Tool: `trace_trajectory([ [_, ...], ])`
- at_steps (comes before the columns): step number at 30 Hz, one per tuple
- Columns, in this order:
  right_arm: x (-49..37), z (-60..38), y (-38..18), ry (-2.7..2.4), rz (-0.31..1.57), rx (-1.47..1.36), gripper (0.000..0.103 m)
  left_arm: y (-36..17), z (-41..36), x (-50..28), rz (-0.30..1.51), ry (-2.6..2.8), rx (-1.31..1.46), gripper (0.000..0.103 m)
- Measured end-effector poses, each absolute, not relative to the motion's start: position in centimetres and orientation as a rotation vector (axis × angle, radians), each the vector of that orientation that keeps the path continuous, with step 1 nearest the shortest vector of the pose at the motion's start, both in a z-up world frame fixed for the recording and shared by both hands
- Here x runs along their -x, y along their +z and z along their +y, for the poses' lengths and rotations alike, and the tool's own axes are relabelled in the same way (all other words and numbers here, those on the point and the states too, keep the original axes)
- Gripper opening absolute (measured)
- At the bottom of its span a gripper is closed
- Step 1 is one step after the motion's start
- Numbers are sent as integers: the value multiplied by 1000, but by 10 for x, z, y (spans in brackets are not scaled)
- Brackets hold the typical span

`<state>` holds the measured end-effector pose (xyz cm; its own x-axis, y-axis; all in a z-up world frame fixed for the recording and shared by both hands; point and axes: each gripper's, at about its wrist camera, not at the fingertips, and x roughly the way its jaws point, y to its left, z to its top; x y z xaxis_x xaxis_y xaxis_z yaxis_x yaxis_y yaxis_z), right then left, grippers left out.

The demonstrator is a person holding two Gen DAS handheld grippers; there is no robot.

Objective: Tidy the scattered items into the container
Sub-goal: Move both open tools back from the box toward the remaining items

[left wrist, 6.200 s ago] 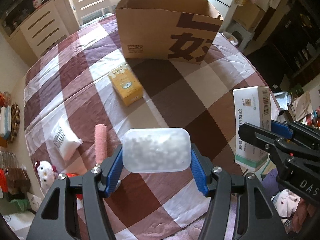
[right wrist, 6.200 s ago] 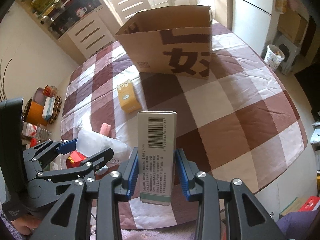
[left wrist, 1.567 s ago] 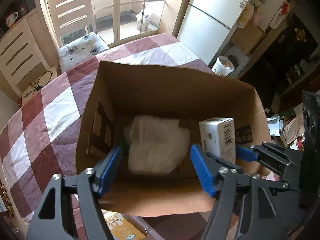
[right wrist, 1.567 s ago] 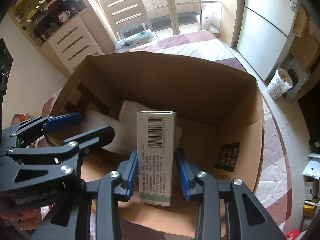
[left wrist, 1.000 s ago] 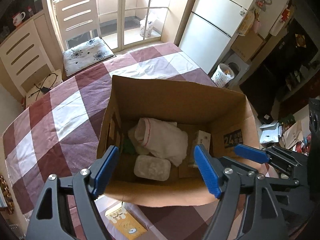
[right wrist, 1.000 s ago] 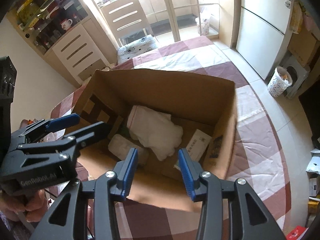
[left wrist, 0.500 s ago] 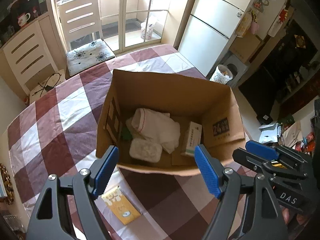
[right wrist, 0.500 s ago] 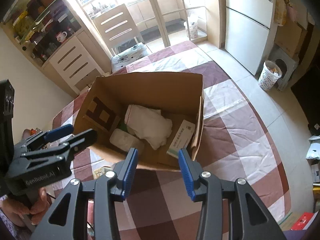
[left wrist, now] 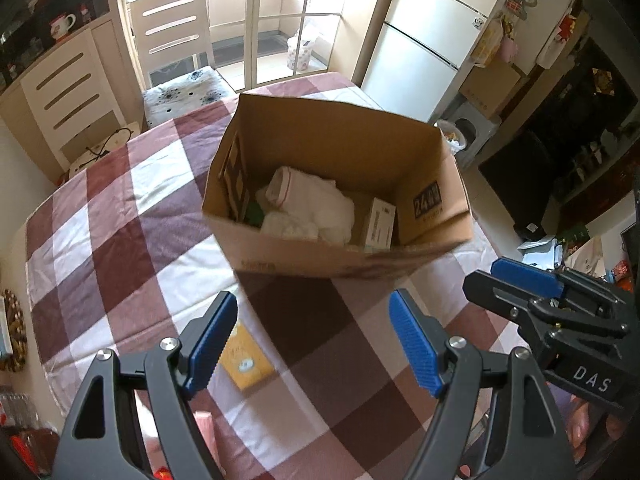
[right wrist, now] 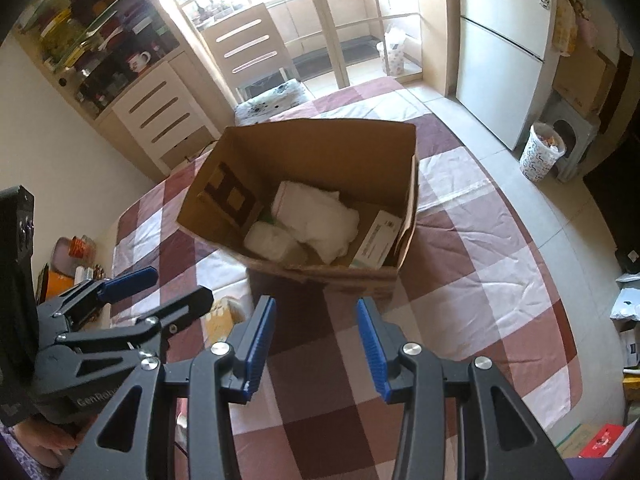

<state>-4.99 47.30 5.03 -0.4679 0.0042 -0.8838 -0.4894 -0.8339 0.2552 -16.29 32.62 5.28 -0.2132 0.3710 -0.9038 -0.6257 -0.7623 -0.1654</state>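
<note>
An open cardboard box (left wrist: 348,152) (right wrist: 320,148) stands on the checked table. Inside lie a white cloth (left wrist: 316,204) (right wrist: 320,216), a frosted plastic case (right wrist: 268,242) and a white carton (left wrist: 380,224) (right wrist: 378,242). A yellow box (left wrist: 246,356) (right wrist: 222,318) lies on the cloth in front of the cardboard box. A pink roll (left wrist: 204,424) shows low between the left fingers. My left gripper (left wrist: 314,340) is open and empty, hovering in front of the box. My right gripper (right wrist: 316,340) is open too, with nothing between its blue pads.
The checked tablecloth (left wrist: 120,240) covers a round table whose edge curves at left and right. A white chair (left wrist: 176,44) stands behind the table, with a fridge (left wrist: 424,44) and a waste bin (right wrist: 540,152) on the floor to the right.
Both grippers have pulled back and up from the cardboard box, which now looks smaller and farther. The yellow box and pink roll have come into view below the left gripper.
</note>
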Motion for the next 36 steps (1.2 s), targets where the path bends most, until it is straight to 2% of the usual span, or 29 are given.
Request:
trace_trajectory([
  [13, 31, 416, 63, 2438, 629, 1484, 43, 64, 260, 118, 260, 2114, 1458, 80],
  [36, 41, 274, 47, 2643, 454, 1792, 43, 41, 94, 59, -1, 2368, 1707, 80],
])
